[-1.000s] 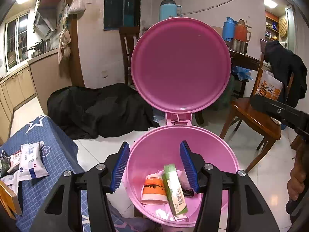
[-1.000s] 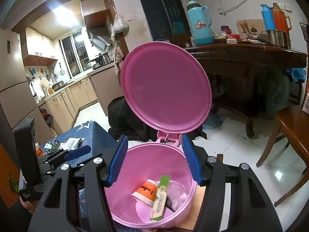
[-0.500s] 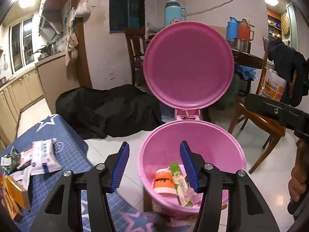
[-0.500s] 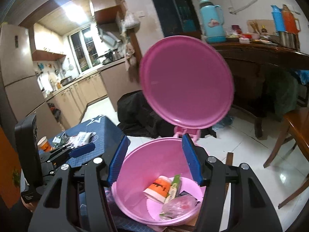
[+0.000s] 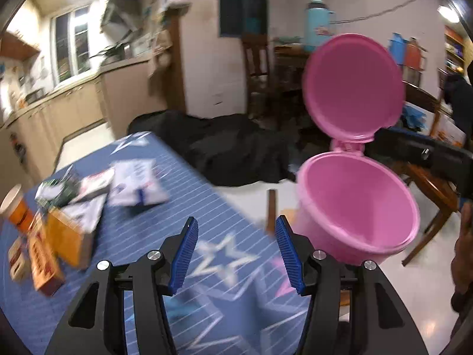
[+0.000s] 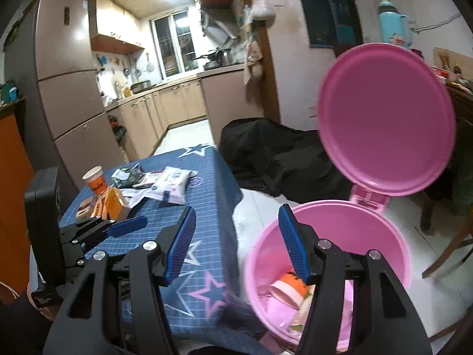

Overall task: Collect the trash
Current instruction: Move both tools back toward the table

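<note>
A pink trash bin [image 5: 381, 222] with its lid [image 5: 353, 87] raised stands right of the blue star-patterned table [image 5: 142, 230]; it also shows in the right wrist view [image 6: 384, 230], holding an orange paper cup [image 6: 288, 288] and a wrapper. My left gripper [image 5: 235, 254] is open and empty above the table's near edge. My right gripper [image 6: 236, 244] is open and empty between table and bin. Trash lies on the table's far left: white wipe packet [image 6: 173, 183], orange cup [image 6: 94, 180], orange boxes [image 5: 63, 236], dark wrapper [image 6: 130, 177].
A black cloth heap [image 6: 275, 156] lies on the floor behind the table. A wooden chair [image 5: 428, 189] stands right of the bin. Kitchen cabinets [image 6: 165, 109] line the far left. The left gripper [image 6: 100, 230] shows over the table in the right wrist view.
Both grippers have swung left, away from above the bin toward the table. The bin has shifted to the right of both views and the table's trash has come into view.
</note>
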